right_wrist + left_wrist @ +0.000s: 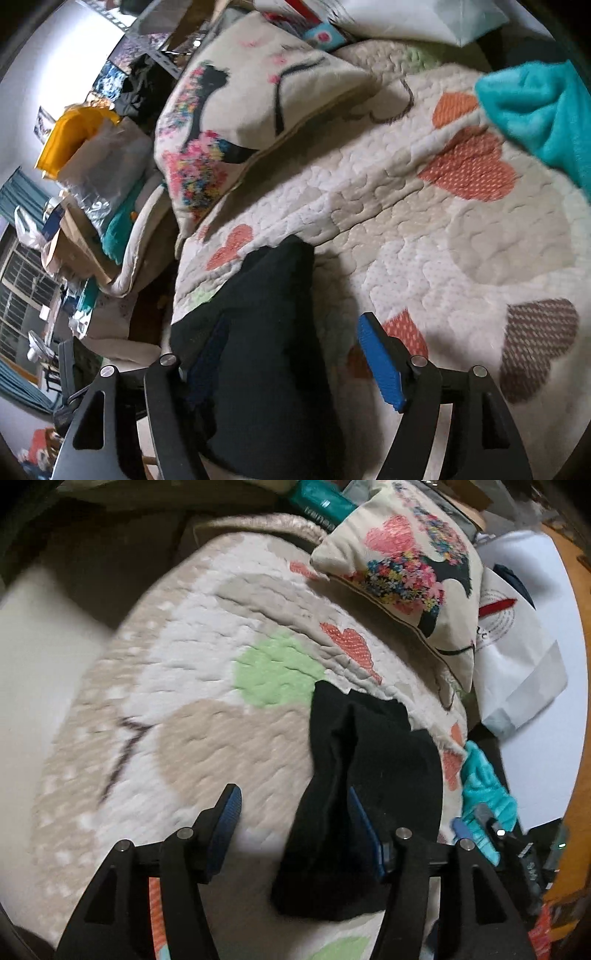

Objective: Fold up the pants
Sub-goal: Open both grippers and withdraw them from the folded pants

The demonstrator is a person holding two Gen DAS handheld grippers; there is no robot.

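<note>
The black pants [354, 775] lie bunched on a quilted bedspread [207, 716] patterned with hearts and dots. My left gripper [295, 812] is open, its jaws wide apart, and the pants lie between them, draped against the right finger [364, 830]. In the right wrist view the pants [266, 350] lie over my right gripper's left finger and hide most of it. My right gripper [291, 354] is open, with its blue right pad [380, 362] bare over the bedspread [424, 221].
A printed cushion [406, 572] lies at the bed's far side, also in the right wrist view [255, 110]. A teal cloth [484, 790] sits at the bed edge, seen again in the right wrist view [539, 110]. White bags [517, 664] and clutter [81, 184] stand beside the bed.
</note>
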